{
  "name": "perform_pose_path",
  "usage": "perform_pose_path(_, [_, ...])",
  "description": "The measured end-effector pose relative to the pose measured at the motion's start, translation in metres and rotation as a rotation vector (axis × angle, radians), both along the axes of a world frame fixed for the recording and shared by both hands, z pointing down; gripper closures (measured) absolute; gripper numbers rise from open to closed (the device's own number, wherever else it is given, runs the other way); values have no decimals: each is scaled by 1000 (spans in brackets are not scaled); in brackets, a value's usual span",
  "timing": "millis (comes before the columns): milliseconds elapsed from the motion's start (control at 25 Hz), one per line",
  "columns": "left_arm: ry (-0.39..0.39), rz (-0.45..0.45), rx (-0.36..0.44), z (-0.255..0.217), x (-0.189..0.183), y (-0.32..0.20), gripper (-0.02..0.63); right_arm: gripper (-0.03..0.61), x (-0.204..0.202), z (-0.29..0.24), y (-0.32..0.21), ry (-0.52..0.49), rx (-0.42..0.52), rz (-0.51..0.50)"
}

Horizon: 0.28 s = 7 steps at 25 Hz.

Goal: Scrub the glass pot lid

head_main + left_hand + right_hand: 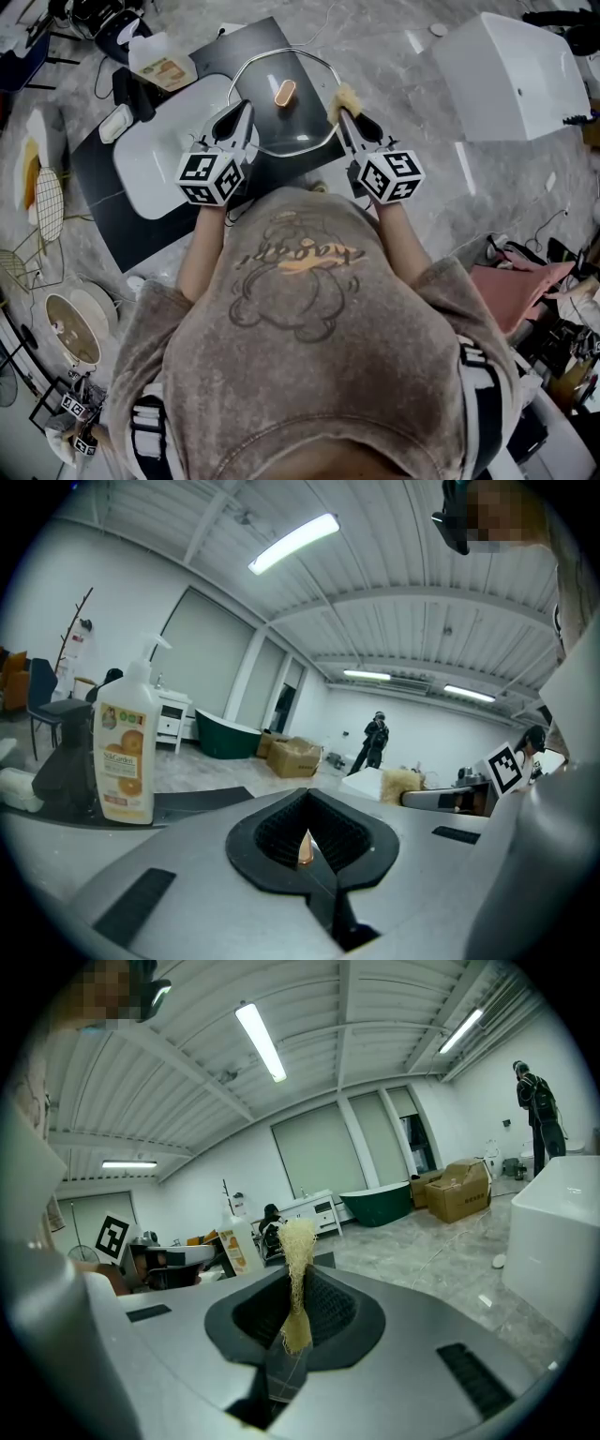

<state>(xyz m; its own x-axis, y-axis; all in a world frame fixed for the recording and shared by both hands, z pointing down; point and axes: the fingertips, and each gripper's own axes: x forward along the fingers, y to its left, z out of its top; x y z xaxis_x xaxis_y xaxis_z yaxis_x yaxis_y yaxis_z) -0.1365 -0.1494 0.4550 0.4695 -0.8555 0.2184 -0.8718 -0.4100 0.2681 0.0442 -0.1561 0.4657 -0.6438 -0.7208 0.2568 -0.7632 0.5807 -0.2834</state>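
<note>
The glass pot lid (292,127), with a metal rim and a copper-coloured knob (286,92), hangs above the black mat in the head view. My left gripper (242,107) is shut on the lid's left rim. In the left gripper view the jaws (307,849) are closed, with a thin copper sliver showing between them. My right gripper (343,113) is at the lid's right edge, shut on a yellowish loofah sponge (346,97). In the right gripper view the sponge (297,1246) sticks up out of the closed jaws (295,1335).
A white basin (159,145) lies on the black mat (108,192) to the left of the lid. An orange-labelled soap bottle (161,62) (125,752) stands behind it. A white box (511,75) is at the right and wire racks (47,202) at the far left. A person (374,742) stands far off.
</note>
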Motion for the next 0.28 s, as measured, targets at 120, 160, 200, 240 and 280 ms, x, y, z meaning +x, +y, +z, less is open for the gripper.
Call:
perform_pose_path(120, [2,-2,-1,1,-1,1,595,548,0,1,1,2,0,1])
perform_pose_path(160, [4,-3,-2,1,-2,2,595,548,0,1,2,3,1,2])
perform_pose_path(200, [6,-5,-3,2,-2,2,595,548,0,1,2,3,1,2])
perform_pose_path(240, [8,-6,-4,2,-2,3,595,548,0,1,3,4,1,2])
perform_pose_path(280, [10,-7,-5,2,-2,3,595,548,0,1,3,4,1,3])
